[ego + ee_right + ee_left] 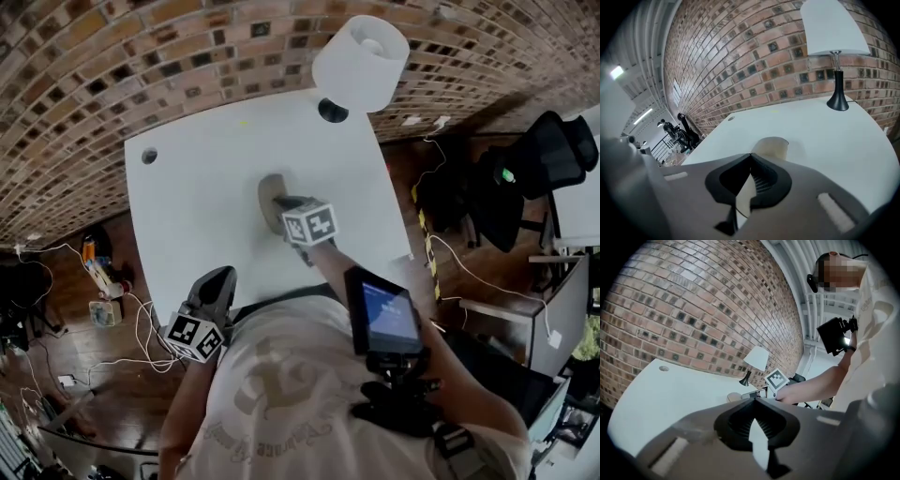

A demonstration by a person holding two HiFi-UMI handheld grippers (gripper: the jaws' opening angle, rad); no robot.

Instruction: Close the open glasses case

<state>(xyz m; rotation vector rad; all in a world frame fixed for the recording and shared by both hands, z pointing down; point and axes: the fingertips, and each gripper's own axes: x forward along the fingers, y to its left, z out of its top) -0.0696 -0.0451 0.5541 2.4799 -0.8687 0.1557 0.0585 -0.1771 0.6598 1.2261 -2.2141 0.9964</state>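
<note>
Head view: glasses case under the right tongs

The tan glasses case (271, 195) lies near the middle of the white surface (206, 159), well short of the lamp (361, 61) at the far edge. The right tongs (750, 155) are pressed together and empty, their tips just over the case's near end. The left tongs (755, 399), also closed on nothing, hover at the surface's near edge, well apart from the case.

A person in a pale short-sleeved T-shirt (319, 339) with a faded emblem (272, 380); right of the emblem, a lit screen (384, 317) on a black mount (398, 398), apparently strapped on.
</note>
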